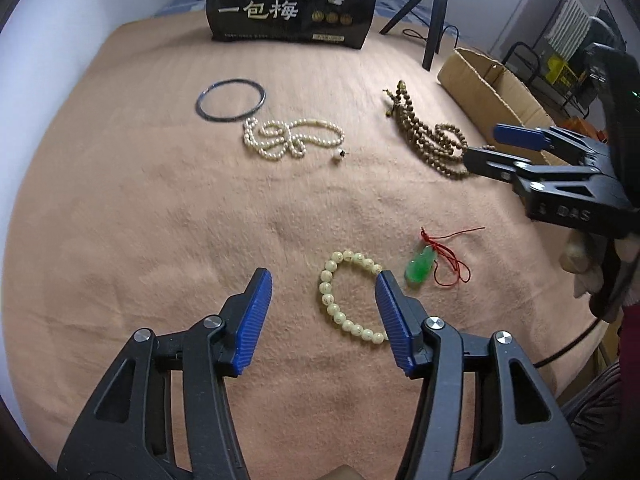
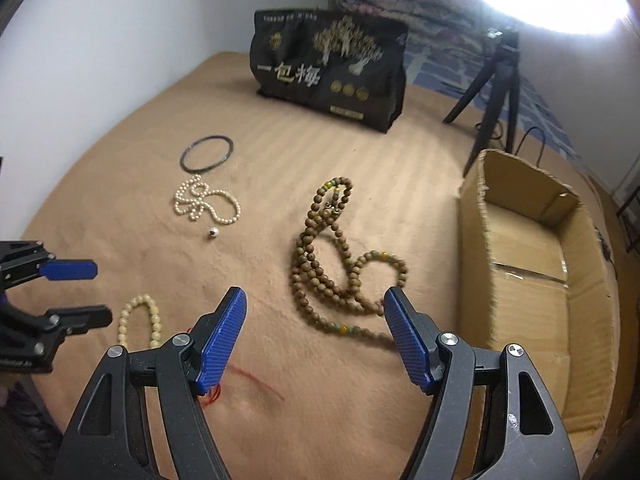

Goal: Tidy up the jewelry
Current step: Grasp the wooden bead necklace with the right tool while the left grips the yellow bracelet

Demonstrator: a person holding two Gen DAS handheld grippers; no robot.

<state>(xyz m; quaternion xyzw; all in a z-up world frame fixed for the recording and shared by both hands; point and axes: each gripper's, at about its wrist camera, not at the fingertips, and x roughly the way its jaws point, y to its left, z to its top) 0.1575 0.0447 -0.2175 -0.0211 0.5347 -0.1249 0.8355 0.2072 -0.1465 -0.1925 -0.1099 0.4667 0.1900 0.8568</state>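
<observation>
Directly ahead of the left gripper [image 1: 324,280], the pale bead bracelet [image 1: 340,296] lay flat on the tan blanket [image 1: 160,220], with its right arc passing behind the right pad, so the jaws stood apart at a moderate width with nothing clamped between them. This spacing appeared suited to straddling one side of the bracelet rather than the whole ring. Just to the right of that gripper, the green pendant [image 1: 418,268] rested on its red cord [image 1: 452,264], apart from the bracelet. Further ahead lay the white pearl necklace [image 1: 288,138] and, just beyond it, the dark bangle [image 1: 231,100]; both were well clear of either gripper. The right gripper [image 2: 314,308] pointed down at the brown wooden bead strand [image 2: 340,264], whose nearest loop ran up to the inner face of its right pad; whether it touched could not be determined. Its jaws were wide and held nothing. To the right of this gripper stood the cardboard box [image 2: 520,300], open at the top and judged to be the likely receptacle, which would explain why the pieces were spread singly within reach beside it. Beyond all items, a black printed bag [image 2: 328,68] stood upright and a small tripod [image 2: 496,80] stood near the box. Each gripper was assigned the nearest piece, presumably to avoid crossing arms.
</observation>
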